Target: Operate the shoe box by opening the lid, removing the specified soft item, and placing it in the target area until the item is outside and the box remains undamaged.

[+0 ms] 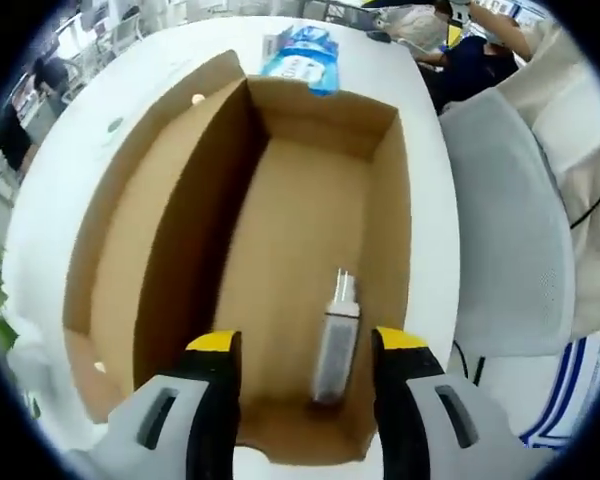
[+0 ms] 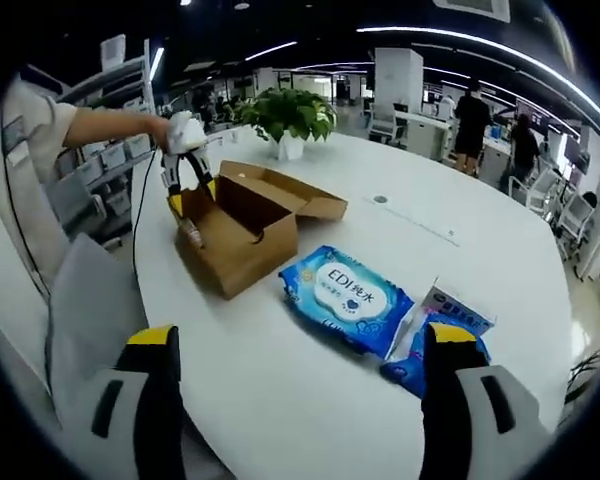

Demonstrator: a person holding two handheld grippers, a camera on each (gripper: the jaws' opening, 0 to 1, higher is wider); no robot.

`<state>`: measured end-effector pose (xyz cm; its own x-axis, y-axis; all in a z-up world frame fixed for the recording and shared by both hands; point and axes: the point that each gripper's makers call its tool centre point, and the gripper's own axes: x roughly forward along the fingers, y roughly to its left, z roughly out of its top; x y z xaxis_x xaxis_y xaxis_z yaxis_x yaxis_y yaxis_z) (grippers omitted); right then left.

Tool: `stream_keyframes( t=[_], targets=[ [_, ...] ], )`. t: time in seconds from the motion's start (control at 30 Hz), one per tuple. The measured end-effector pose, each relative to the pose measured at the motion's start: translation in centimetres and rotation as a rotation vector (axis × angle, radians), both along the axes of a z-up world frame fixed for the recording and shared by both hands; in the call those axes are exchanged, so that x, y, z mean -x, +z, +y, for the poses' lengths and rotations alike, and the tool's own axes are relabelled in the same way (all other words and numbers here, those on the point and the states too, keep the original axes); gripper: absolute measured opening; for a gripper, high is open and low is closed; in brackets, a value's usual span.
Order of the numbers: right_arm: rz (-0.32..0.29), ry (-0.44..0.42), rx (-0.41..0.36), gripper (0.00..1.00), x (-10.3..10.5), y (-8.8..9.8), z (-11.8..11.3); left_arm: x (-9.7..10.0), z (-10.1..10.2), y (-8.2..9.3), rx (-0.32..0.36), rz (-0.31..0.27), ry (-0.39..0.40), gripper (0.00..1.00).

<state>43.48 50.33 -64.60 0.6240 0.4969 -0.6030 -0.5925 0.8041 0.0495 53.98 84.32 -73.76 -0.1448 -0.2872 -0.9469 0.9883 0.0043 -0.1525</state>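
the left tool hangs over the open shoe box, its jaws apart on either side of a small silver-grey item lying on the box floor near the close wall. the right tool, jaws wide apart and holding nothing, hovers over the white bench, near a blue wipes pack; the box stands beyond with its lid flipped back.

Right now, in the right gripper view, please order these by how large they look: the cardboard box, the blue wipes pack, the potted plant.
1. cardboard box
2. blue wipes pack, only slightly smaller
3. potted plant
The plant stands farthest from the camera, so its true size is uncertain.
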Motion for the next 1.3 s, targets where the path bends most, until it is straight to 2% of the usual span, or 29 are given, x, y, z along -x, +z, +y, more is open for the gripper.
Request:
stream_keyframes(
  t=[0.17,0.5,1.03,1.3],
  targets=[
    [-0.011,-0.014,-0.023,0.96,0.4,0.3,0.4,0.4,0.1,-0.5,-0.028,0.023,-0.059,0.52],
    [-0.009,-0.053,-0.032,0.96,0.3,-0.2,0.0,1.1,0.6,-2.5,-0.105,0.026,-0.19,0.47],
    [-0.006,-0.064,-0.045,0.95,0.2,-0.5,0.0,1.8,0.2,-3.6,-0.099,0.041,-0.183,0.38],
    [-0.01,-0.071,-0.048,0.95,0.0,-0.4,0.0,1.7,0.1,-3.7,-0.085,0.04,-0.166,0.38]
  ],
)
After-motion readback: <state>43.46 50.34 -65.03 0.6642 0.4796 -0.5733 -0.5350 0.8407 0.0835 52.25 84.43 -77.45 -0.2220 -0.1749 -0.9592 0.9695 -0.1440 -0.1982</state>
